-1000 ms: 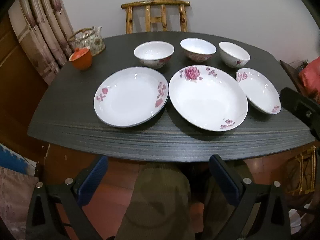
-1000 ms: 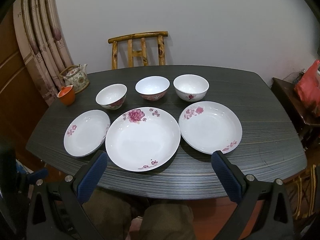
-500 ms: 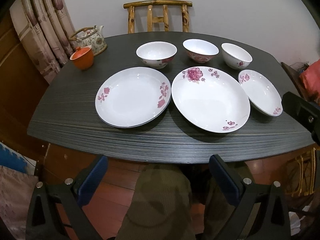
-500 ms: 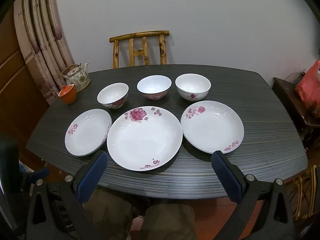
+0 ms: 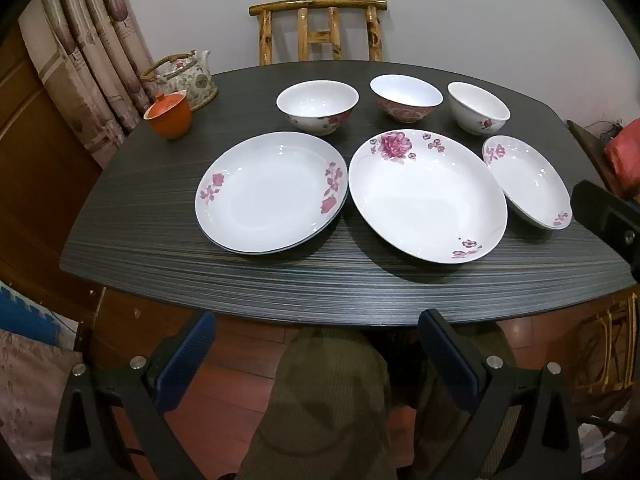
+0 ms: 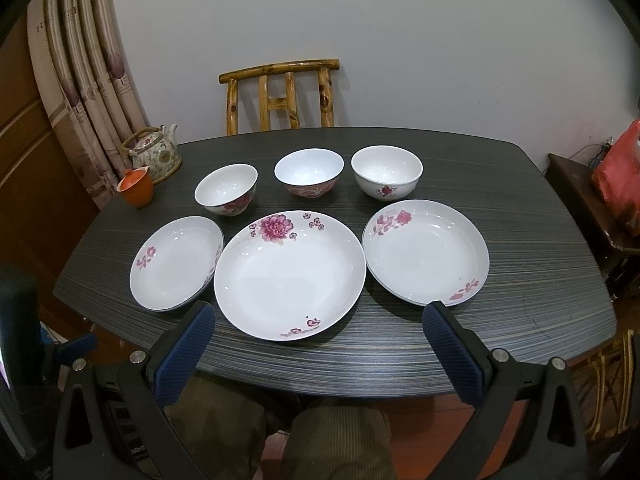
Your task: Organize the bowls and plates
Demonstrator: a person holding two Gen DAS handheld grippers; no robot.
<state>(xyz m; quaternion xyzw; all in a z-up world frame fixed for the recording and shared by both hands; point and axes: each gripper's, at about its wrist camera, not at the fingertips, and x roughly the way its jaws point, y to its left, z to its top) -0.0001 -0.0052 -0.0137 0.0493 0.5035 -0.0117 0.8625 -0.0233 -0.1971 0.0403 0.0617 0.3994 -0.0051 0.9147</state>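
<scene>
Three white plates with pink flowers lie in a row on the dark table (image 5: 160, 208): a medium plate (image 5: 272, 192) on the left, a large plate (image 5: 428, 196) in the middle and a small plate (image 5: 528, 184) on the right. Behind them stand three bowls (image 5: 318, 108), (image 5: 406, 98), (image 5: 478, 112). The right wrist view shows the same plates (image 6: 178, 262), (image 6: 290, 274), (image 6: 426, 250) and bowls (image 6: 226, 190), (image 6: 309, 174), (image 6: 387, 176). My left gripper (image 5: 316, 328) is open, in front of the table's near edge. My right gripper (image 6: 318, 316) is open above the near edge, holding nothing.
A flowered teapot (image 5: 184, 76) and an orange lidded cup (image 5: 168, 116) stand at the back left corner. A wooden chair (image 5: 320, 32) stands behind the table, curtains (image 5: 92, 72) to the left, a red bag (image 6: 620, 184) on a side table to the right. The person's knees (image 5: 332, 400) are below.
Both grippers have drifted slightly, so the table sits a little differently in each view. No dish has moved, and both grippers stay open.
</scene>
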